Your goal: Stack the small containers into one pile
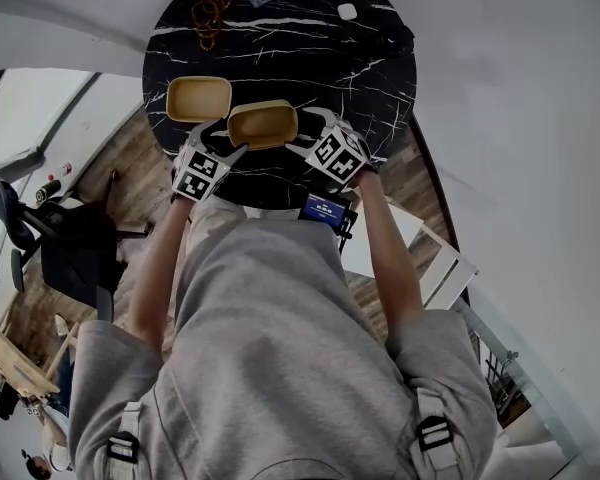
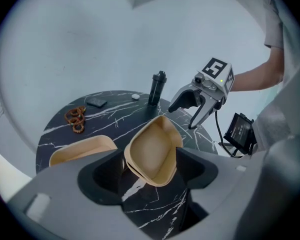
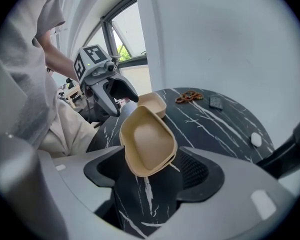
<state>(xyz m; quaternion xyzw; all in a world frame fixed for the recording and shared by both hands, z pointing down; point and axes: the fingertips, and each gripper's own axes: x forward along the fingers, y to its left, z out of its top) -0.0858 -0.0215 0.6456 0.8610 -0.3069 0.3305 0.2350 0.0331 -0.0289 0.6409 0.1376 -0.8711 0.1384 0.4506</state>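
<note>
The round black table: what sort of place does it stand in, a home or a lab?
Probably a lived-in room rather than a lab: a round black marble-look table, a wooden floor and a large window with greenery outside.

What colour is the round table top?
The table top is black with white veins; see head view.

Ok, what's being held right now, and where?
The tan container, tilted, gripped at opposite ends by the left hand-held gripper and right hand-held gripper.
</note>
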